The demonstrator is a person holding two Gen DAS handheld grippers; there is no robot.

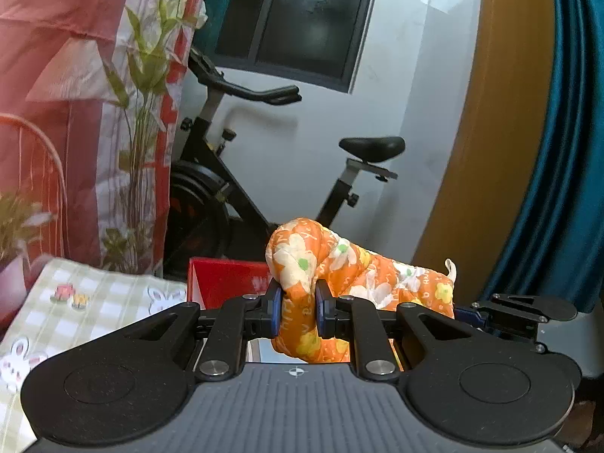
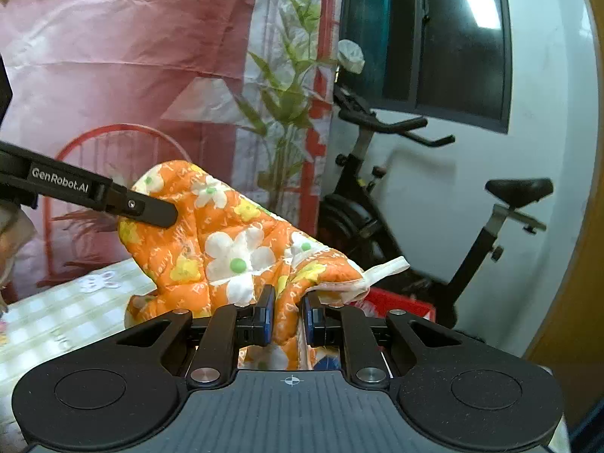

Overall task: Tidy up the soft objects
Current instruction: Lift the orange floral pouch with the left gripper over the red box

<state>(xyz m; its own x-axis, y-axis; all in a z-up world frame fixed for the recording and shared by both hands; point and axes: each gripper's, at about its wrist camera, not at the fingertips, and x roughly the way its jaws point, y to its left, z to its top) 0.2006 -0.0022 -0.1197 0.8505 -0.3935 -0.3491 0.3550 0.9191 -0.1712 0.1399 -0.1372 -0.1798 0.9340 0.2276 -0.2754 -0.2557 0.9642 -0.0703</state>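
You had both tools clamped on the orange floral oven mitt (image 2: 234, 241), holding it in the air above the checked counter (image 1: 98, 294). Your left tool (image 1: 298, 311) pinched the rounded fingertip end, and your right tool (image 2: 286, 319) pinched a fold near the cuff, just beside the white hanging loop (image 2: 385, 268). The mitt's long axis ran between the two tools, sagging and bunched in the middle. Neither hand was nearer; the next move probably turned on which end you let go first.
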